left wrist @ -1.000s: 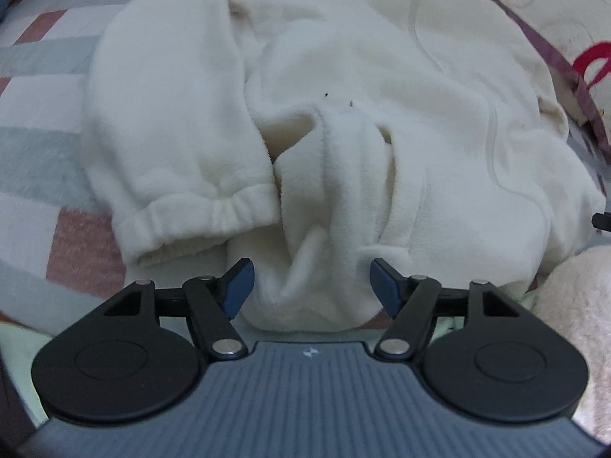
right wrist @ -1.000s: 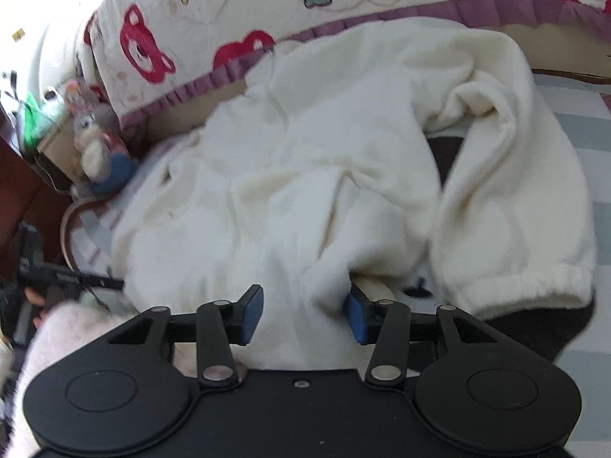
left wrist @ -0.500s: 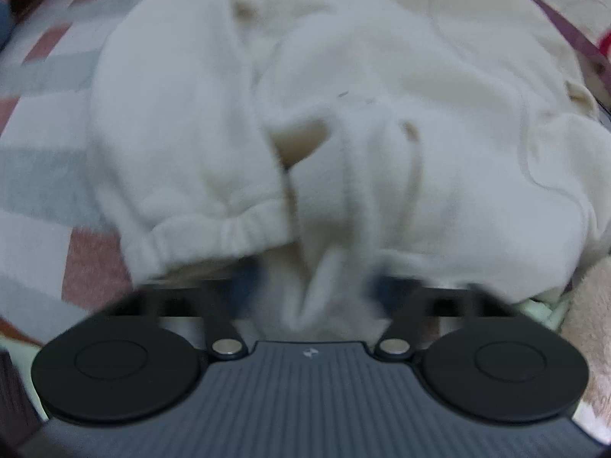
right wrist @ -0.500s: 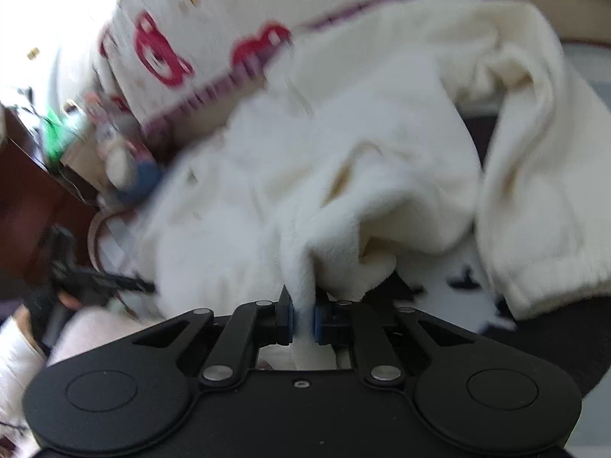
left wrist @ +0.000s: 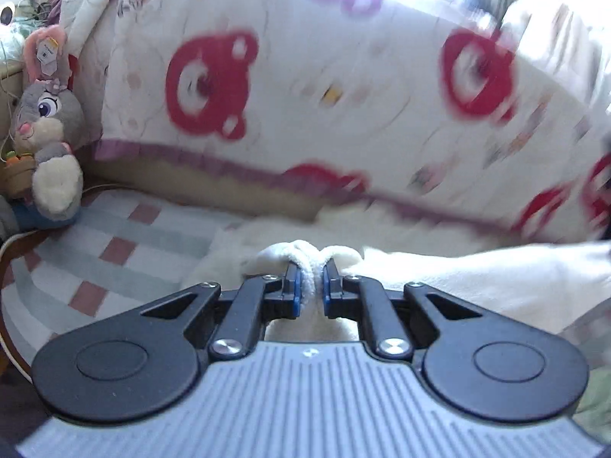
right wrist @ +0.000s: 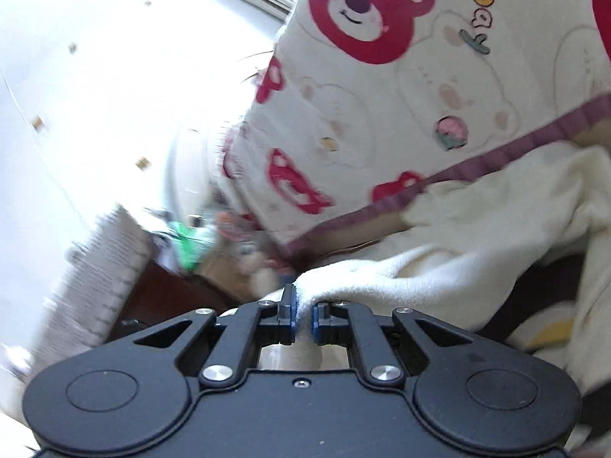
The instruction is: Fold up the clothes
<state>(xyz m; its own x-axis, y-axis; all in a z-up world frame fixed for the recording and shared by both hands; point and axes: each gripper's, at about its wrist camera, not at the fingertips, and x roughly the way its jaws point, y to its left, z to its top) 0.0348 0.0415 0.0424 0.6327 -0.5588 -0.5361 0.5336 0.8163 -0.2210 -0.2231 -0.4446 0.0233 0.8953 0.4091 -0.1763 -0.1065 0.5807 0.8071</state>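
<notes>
Fleece garment [left wrist: 477, 278] now pinched by both claws, lifted.

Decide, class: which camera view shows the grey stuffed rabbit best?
The left wrist view: the grey stuffed rabbit sits sharp and whole at the left edge, beside the bear-print quilt. The right wrist view shows only a blurred smear where it might be.

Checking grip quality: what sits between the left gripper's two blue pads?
In the left wrist view, a bunched fold of the cream fleece garment is pinched in the left gripper, between its blue pads; nothing else lies there.
</notes>
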